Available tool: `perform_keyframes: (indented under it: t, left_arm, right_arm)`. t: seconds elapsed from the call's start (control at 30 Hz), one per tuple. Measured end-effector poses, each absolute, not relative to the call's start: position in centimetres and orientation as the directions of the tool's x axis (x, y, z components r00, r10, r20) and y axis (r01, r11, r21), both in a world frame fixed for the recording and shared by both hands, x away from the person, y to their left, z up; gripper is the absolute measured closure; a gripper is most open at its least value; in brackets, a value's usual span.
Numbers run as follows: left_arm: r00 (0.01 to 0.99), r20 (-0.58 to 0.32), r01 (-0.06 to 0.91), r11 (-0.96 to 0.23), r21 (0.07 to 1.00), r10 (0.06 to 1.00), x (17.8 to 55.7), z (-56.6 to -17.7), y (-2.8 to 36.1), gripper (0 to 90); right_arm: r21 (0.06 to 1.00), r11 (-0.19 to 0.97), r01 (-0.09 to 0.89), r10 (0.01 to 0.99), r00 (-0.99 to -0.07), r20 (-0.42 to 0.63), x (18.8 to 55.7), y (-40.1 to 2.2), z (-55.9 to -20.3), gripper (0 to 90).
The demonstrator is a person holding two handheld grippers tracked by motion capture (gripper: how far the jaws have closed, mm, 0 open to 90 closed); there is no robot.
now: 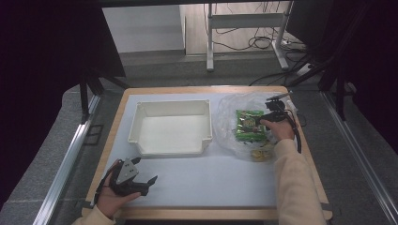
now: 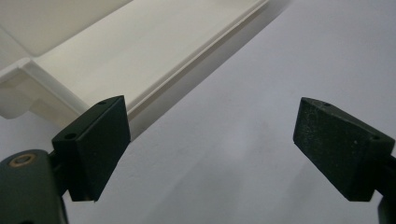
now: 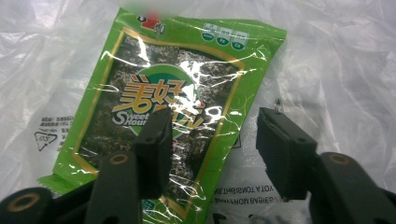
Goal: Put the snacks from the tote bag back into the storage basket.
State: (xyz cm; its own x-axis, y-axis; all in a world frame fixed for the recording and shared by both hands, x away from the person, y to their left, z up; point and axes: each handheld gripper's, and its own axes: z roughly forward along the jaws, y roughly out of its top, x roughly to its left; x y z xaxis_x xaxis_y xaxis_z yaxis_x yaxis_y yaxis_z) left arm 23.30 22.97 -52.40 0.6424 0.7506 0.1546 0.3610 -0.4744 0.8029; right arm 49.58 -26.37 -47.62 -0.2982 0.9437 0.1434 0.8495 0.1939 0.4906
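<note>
The seaweed snack packet [image 3: 163, 116] is glossy green plastic film, crinkled and catching white glare. Under it lies a clear plastic bag [image 3: 336, 74], thin, wrinkled and shiny. The white tray [image 1: 171, 126] looks like smooth moulded plastic with a soft sheen. The bench [image 1: 206, 178] has a matt pale top sheet and a light wooden edge. The right tongs [image 3: 212, 149] and the left tongs [image 2: 210, 144] have matt black pads, faintly grainy.
</note>
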Motion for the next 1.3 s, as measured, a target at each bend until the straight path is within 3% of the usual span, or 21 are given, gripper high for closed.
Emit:
perform_keyframes:
  t: [0.57, 1.3]
  left_arm:
    - [0.642, 0.153, 0.358, -0.470, 0.807, 0.752, 23.3, -52.4, 22.9, 10.9]
    - [0.641, 0.152, 0.357, -0.468, 0.809, 0.752, 23.2, -52.4, 23.0, 10.9]
  right_arm:
    - [0.459, 0.156, 0.875, 0.952, -0.257, 0.166, 49.7, -26.7, -48.5, 59.0]
    - [0.434, 0.070, 0.898, 0.967, -0.169, 0.193, 49.5, -26.3, -48.8, 81.2]
